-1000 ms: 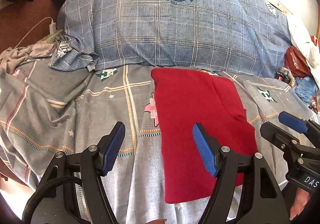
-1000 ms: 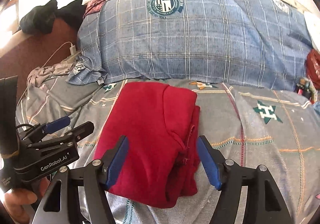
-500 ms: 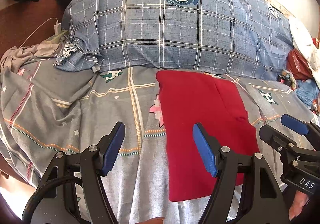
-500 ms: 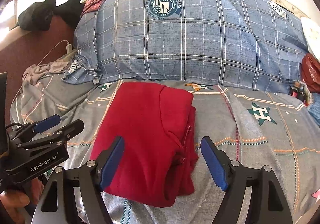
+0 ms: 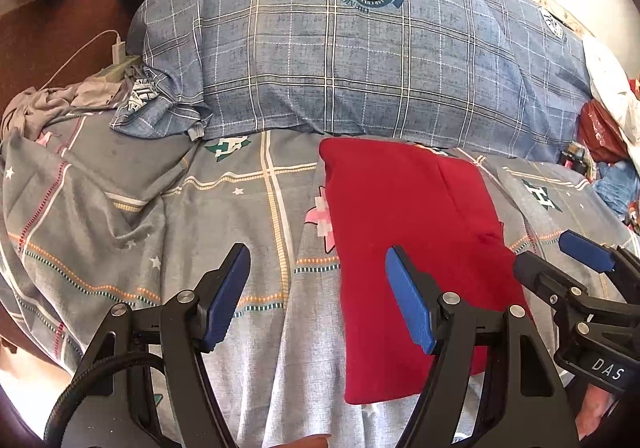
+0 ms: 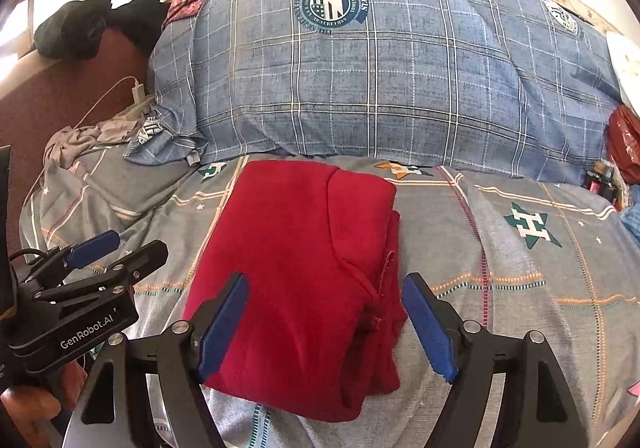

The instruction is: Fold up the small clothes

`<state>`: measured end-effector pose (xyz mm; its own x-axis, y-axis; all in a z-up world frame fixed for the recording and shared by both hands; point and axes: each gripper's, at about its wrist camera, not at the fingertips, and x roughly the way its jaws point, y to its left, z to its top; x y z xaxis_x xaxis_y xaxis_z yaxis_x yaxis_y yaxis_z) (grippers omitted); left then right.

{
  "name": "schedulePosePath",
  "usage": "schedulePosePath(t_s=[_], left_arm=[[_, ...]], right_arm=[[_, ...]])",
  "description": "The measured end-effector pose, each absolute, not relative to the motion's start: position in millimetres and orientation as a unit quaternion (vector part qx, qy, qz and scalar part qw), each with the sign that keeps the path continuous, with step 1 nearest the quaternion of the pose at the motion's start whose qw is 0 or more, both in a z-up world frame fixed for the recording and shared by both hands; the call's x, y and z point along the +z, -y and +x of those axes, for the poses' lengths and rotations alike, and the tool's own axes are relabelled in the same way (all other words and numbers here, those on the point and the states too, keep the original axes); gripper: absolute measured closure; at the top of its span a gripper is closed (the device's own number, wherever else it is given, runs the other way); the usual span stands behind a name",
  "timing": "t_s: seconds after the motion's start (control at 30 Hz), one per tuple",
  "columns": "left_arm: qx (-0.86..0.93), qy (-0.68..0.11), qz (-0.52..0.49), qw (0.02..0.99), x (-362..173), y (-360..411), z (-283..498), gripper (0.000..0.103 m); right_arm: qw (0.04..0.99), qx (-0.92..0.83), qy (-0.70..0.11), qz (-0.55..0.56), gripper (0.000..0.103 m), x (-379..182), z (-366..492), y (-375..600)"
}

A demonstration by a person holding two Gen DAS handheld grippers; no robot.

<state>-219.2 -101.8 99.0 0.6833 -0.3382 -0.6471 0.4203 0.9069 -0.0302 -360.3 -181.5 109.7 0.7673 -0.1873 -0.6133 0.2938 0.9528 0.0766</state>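
I'm hovering both grippers wide, holding nothing; the right gripper (image 6: 324, 324) is sitting nearest the top (image 6: 296, 268), lying lengthwise ahead.

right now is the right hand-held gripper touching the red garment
Apart: the right wrist view shows the right hand-held gripper open above the folded red garment, pads clear.

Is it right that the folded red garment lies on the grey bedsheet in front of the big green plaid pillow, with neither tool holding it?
Not quite: the pillow is blue plaid, not green, as the right wrist view shows. The folded red garment does lie on the grey bedsheet, unheld.
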Motion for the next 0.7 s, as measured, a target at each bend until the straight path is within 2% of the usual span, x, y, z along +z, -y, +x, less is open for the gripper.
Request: schedulePosePath(t_s=[0.7], left_arm=[[-0.215, -0.351, 0.066, 0.909, 89.2, 111.5, -208.5, 0.032]], right_arm=[[0.932, -0.130, -0.327, 0.089, 0.024, 100.4, -346.2, 180.3]])
